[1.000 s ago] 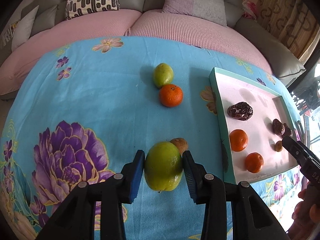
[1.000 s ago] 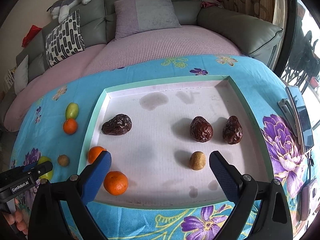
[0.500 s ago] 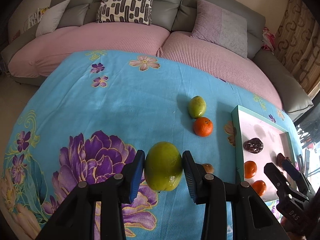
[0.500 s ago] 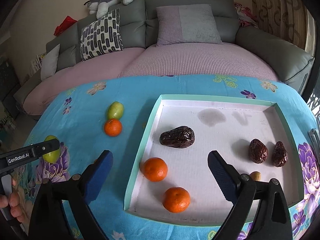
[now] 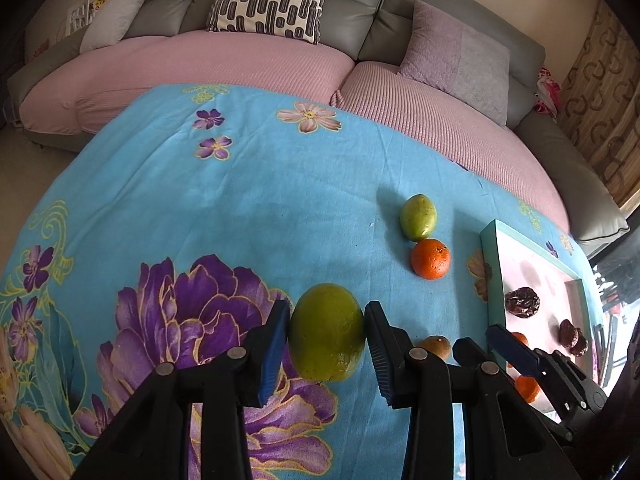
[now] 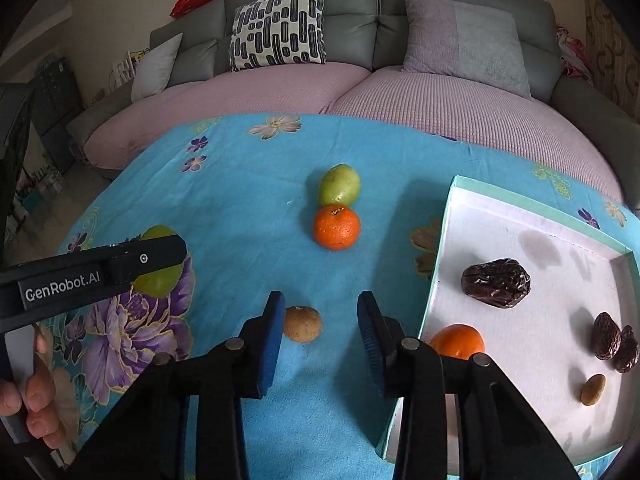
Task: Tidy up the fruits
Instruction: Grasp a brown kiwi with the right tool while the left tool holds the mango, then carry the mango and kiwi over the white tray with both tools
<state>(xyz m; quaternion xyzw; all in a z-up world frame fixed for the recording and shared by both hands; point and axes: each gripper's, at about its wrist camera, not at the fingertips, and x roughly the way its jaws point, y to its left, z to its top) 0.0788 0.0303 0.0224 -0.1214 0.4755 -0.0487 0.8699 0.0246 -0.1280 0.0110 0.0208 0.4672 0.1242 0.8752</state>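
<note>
My left gripper is shut on a large green fruit, held above the blue flowered cloth. A smaller green fruit and an orange lie side by side further back. My right gripper is open, low over the cloth, with a small brown fruit between its fingers, close to the left one. From the right wrist, the left gripper and its green fruit are at the left. The tray holds dates, an orange and a small brown fruit.
A pink and grey sofa with cushions curves around the far side of the table. A person's hand grips the left tool. In the left wrist view, the right gripper stands close beside the left gripper, next to the tray's rim.
The right gripper has swung left from over the tray to the small brown fruit, and its jaws have narrowed. The left gripper has carried the large green fruit up and to the left.
</note>
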